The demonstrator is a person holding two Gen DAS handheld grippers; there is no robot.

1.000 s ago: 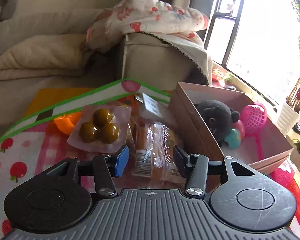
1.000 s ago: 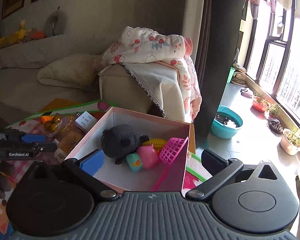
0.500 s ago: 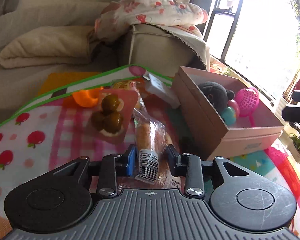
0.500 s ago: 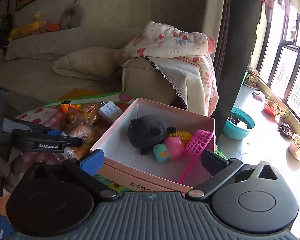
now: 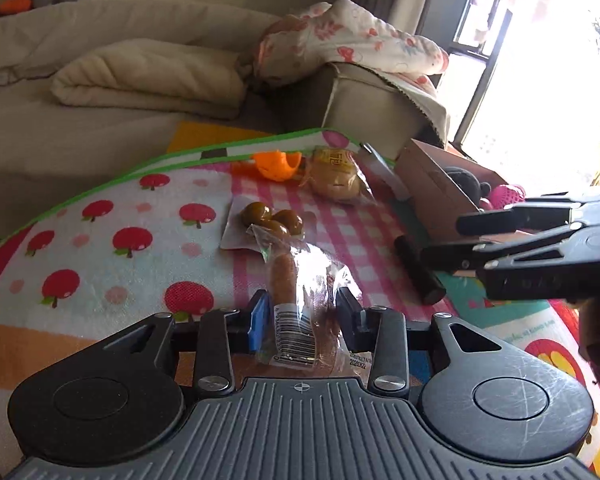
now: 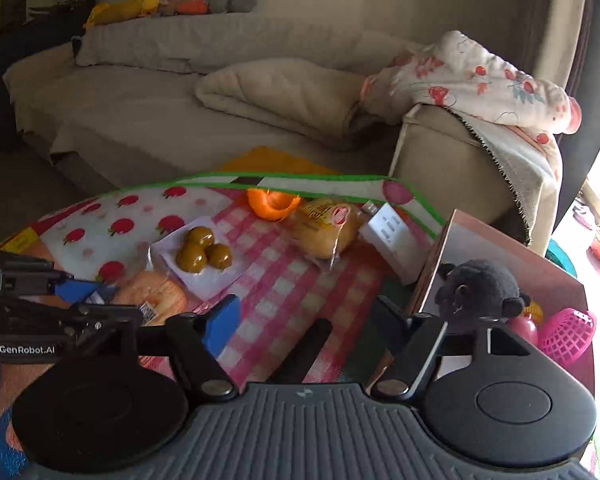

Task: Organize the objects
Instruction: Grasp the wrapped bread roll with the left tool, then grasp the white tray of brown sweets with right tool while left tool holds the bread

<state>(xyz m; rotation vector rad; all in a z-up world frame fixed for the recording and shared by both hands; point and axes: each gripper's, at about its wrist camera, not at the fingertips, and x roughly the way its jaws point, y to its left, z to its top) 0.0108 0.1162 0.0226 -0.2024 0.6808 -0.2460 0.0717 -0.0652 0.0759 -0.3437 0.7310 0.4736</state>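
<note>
left fingers point(image 5: 268, 312) grasping sausage pack point(image 5: 296, 300) | right fingers point(image 6: 224, 316) closing, astride black cylinder point(image 6: 300, 356), untouched

Clear-wrapped sausage packet point(image 5: 296, 304) lies lengthwise on mat, beside the packaged brown balls point(image 5: 274, 220).

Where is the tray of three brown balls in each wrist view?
Left wrist: tray of three brown balls centre, just beyond the wrapped sausage pack.
Right wrist: left of centre, beside that pack.
Shared landmark: orange cup behind it.
</note>
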